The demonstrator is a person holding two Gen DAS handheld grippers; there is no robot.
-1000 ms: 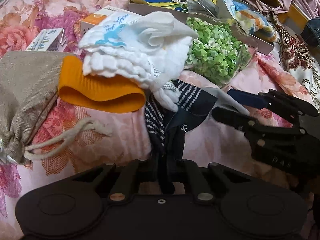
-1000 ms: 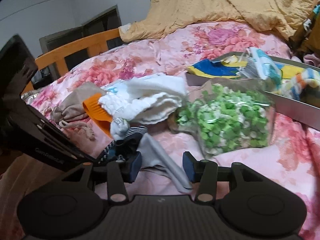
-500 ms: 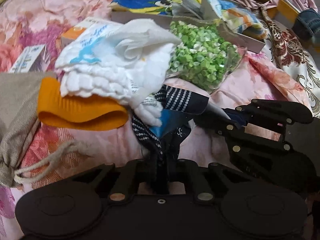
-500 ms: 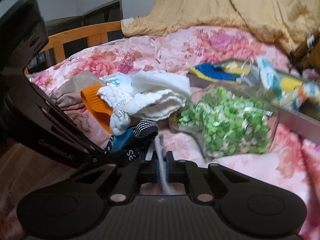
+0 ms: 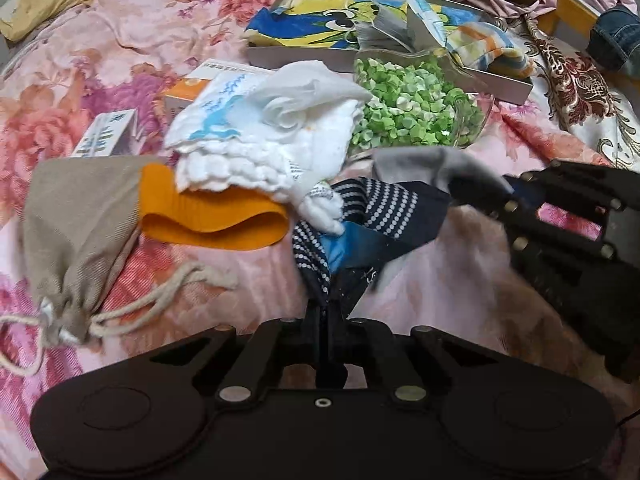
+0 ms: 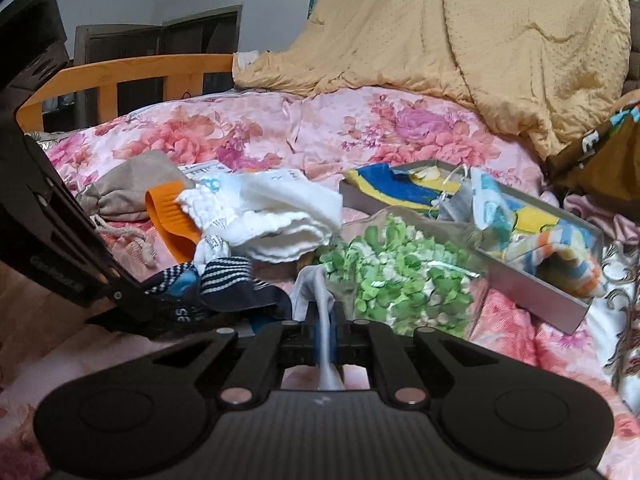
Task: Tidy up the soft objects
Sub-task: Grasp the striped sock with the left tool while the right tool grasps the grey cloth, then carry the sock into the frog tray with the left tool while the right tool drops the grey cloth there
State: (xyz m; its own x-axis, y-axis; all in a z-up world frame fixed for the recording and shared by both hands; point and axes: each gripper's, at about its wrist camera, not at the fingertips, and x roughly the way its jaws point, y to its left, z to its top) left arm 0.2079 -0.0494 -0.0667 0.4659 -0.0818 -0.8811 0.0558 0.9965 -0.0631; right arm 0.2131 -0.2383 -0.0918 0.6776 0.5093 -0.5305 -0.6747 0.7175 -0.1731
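Item, dotted navy sock (image 5: 384,216): my left claw (image 5: 326,314) clenched on one end, my right claw (image 5: 480,192), at three o'clock, clamped on its grey end, apparently for stretching flat.

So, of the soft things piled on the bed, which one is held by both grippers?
The dark dotted sock. The left gripper pinches its dark end and the right gripper its grey end; the white cloth, orange band and beige pouch lie untouched.
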